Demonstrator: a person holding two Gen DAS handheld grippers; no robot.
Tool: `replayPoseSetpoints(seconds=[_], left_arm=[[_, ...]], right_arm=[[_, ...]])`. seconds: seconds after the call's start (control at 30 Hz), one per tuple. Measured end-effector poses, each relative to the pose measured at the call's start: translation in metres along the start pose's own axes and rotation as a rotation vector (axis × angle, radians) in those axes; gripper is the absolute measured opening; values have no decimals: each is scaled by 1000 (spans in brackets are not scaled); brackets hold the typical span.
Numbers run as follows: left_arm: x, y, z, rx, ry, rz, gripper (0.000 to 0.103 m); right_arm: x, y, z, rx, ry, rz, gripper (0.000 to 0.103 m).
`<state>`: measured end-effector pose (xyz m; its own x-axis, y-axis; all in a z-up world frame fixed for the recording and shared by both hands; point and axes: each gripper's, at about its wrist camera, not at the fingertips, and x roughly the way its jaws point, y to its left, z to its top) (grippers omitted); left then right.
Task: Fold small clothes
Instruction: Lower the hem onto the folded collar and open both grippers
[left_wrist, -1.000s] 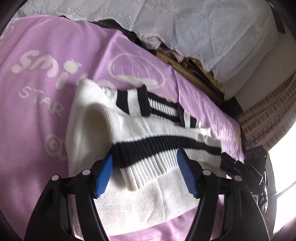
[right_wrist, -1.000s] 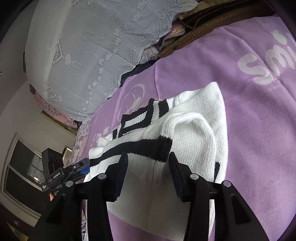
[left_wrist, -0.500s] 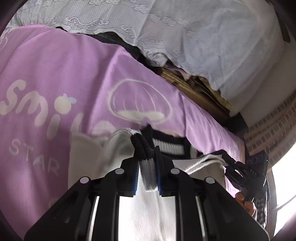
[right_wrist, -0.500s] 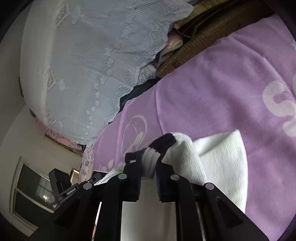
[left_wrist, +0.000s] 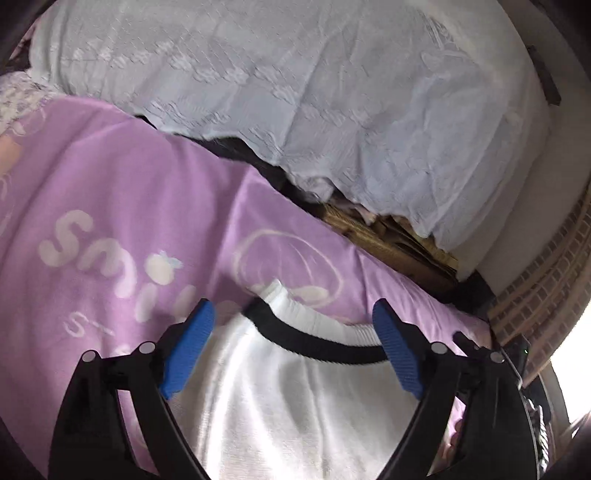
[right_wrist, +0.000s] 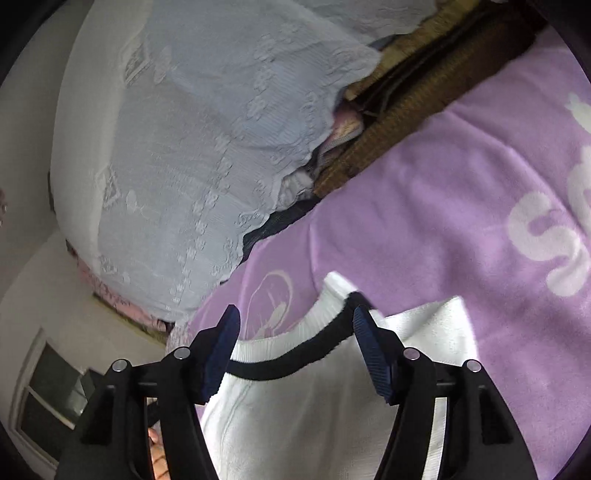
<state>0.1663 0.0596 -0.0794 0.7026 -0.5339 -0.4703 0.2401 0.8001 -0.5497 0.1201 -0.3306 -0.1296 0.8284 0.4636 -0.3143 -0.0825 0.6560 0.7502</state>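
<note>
1. White knit with one black band near its ribbed edge: a single small sweater (left_wrist: 295, 398) lies on the purple blanket (left_wrist: 110, 206), its banded edge turned away from both cameras.
2. In the left wrist view the left tool (left_wrist: 293, 343) has its two blue pads (left_wrist: 188, 350) set wide on either side of the banded edge; the jaws are opening, the knit lies between them and the pads do not press on it.
3. In the right wrist view the sweater (right_wrist: 314, 413) fills the lower middle, and the right tool (right_wrist: 295, 343) straddles the same black band. Its jaws are opening too; the left pad stands clear of the cloth, while the right pad is just beside the band's raised end, and I cannot tell whether it touches.
4. Count: one sweater, two tools, two pads on each.
5. Around the garment the blanket (right_wrist: 461, 192) carries pale lettering and a round cartoon print, just beyond the banded edge.
6. Beyond the blanket's far side a pale lace-patterned cover (left_wrist: 332, 110) is draped over a bulky heap, with brown woven material showing beneath its hem.
7. At the lower left of the right wrist view, a dark window (right_wrist: 51, 398) sits in a pale wall.
</note>
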Motion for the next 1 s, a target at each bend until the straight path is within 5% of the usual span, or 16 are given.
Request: replayPoseSetpoints(seconds=[0.07, 0.17, 0.27, 0.33, 0.37, 0.4, 0.57, 0.7, 0.73, 0.8, 0.93, 1.0], left_arm=[[21, -6, -2, 17, 77, 3, 85], [64, -21, -7, 77, 196, 131, 85], [95, 1, -6, 0, 273, 225, 85], [93, 21, -7, -88, 252, 156, 85], [90, 27, -7, -107, 248, 125, 85], [89, 28, -7, -100, 250, 113, 85], [71, 0, -19, 39, 185, 225, 79], [46, -38, -27, 198, 114, 251, 90], [45, -46, -31, 219, 119, 243, 98], [52, -57, -41, 273, 142, 279, 98], [102, -51, -67, 379, 308, 489, 99], [97, -60, -67, 414, 270, 516, 99]], right_arm=[[13, 13, -1, -39, 32, -4, 65], [43, 30, -3, -70, 109, -8, 65], [65, 18, 0, -9, 127, -33, 64], [68, -16, 3, 110, 102, -54, 50], [64, -35, 4, 201, 90, -26, 28], [58, -50, 6, 285, 75, -6, 21], [32, -46, 7, 249, 4, -61, 34], [18, 17, -5, -67, -2, -109, 42], [20, 31, -12, -123, 9, -102, 45], [33, 50, -25, -184, 73, -92, 46], [79, 37, -53, -219, 287, -208, 45], [73, 35, -50, -196, 273, -184, 45]])
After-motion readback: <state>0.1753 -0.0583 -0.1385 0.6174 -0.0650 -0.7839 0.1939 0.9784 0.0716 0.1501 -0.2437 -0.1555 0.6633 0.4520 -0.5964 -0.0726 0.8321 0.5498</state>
